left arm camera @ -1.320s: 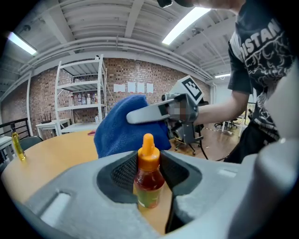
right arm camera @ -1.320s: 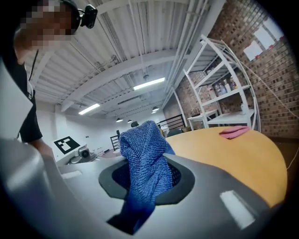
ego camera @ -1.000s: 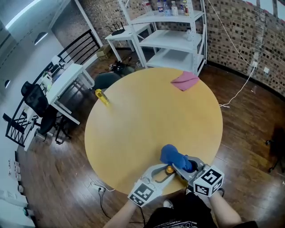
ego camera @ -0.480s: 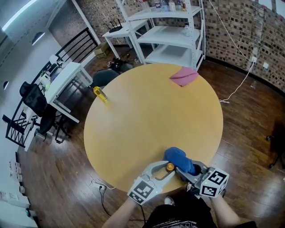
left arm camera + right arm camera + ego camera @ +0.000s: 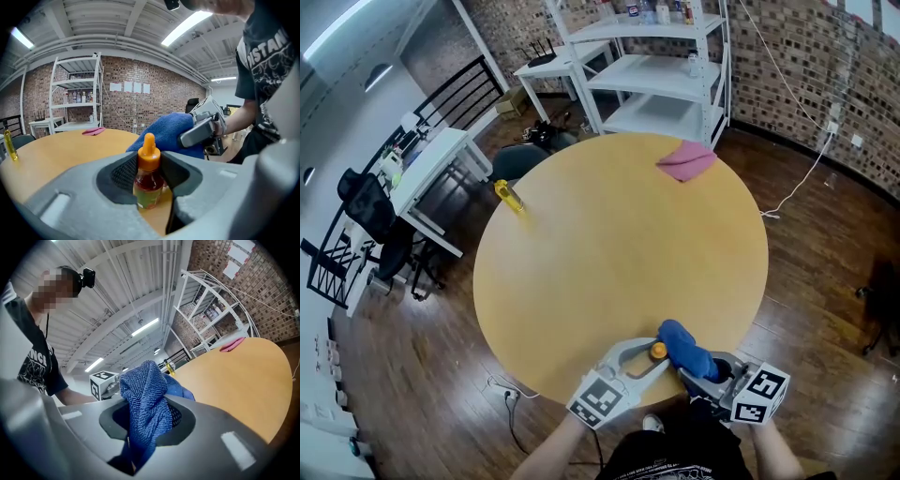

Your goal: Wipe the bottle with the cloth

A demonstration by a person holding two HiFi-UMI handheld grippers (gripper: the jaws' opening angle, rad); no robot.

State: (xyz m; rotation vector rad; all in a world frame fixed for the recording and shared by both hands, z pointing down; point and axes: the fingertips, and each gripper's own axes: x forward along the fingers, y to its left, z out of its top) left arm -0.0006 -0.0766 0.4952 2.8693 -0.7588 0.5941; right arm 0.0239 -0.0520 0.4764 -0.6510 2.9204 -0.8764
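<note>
A small amber bottle point(image 5: 657, 352) with an orange dropper cap stands upright between the jaws of my left gripper point(image 5: 649, 360), at the round wooden table's point(image 5: 609, 244) near edge. In the left gripper view the pads press the bottle point(image 5: 148, 183) on both sides. My right gripper point(image 5: 701, 364) is shut on a blue cloth point(image 5: 682, 345), which bulges out of the jaws and lies against the bottle's right side. The right gripper view shows the cloth point(image 5: 146, 405) hanging through the jaws and hiding the bottle; the left gripper's marker cube point(image 5: 104, 383) shows behind it.
A pink cloth point(image 5: 686, 161) lies at the table's far edge. A yellow bottle point(image 5: 512, 201) stands at its far left rim. White shelving point(image 5: 661, 66) is beyond the table, and a white desk point(image 5: 431, 173) with chairs at the left. Wooden floor surrounds the table.
My right gripper has drawn the blue cloth back toward me and to the right, past the bottle. The left gripper and bottle have barely moved.
</note>
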